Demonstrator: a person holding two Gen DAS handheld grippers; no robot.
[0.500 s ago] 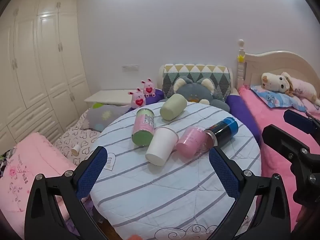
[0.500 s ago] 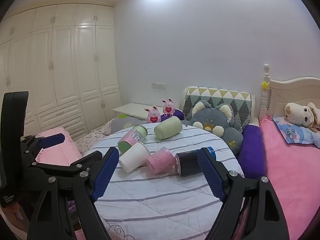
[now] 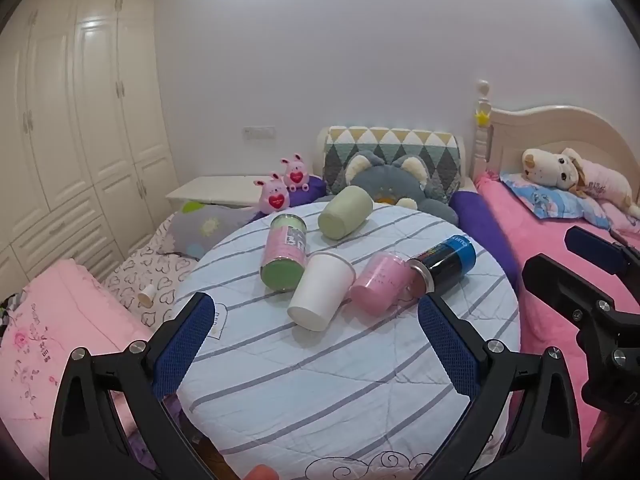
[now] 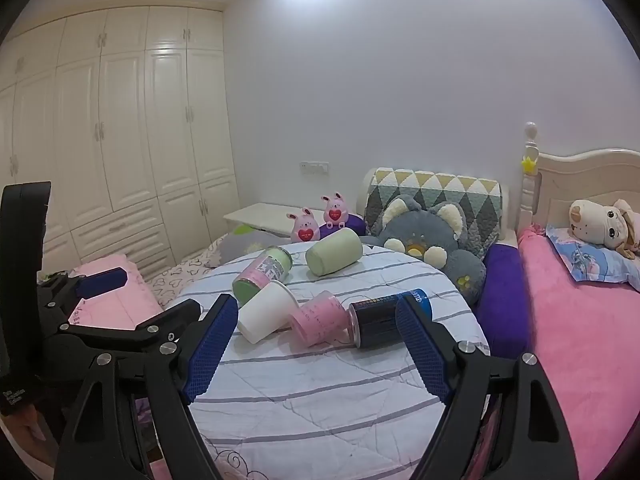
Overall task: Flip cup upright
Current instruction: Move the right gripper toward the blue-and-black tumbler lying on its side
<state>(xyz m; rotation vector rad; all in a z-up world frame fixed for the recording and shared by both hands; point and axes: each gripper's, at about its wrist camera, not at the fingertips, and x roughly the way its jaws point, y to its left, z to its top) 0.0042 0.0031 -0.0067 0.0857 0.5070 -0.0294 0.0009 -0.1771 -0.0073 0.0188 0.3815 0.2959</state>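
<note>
1. The left gripper (image 3: 316,332) hovers at the near edge of the round table (image 3: 320,400), jaws spread wide with nothing between the blue pads.
2. Farthest left of the items on the striped cloth, a pink-and-green jar (image 3: 284,258) lies on its side, green end toward the camera.
3. Just right of it and nearer, the white cup (image 3: 320,296) lies on its side, its base pointing near-left, its open rim touching the jar.
4. Behind these, a pale green cup (image 3: 346,212) lies tipped over at the far edge of the table.
5. Right of the white cup, a pink cup (image 3: 380,286) lies on its side against a dark can (image 3: 446,262) with a blue end.
6. The right gripper (image 4: 316,336) hangs over the near part of the table, jaws wide apart and empty; the white cup (image 4: 266,316) lies just beyond its left pad.
</note>
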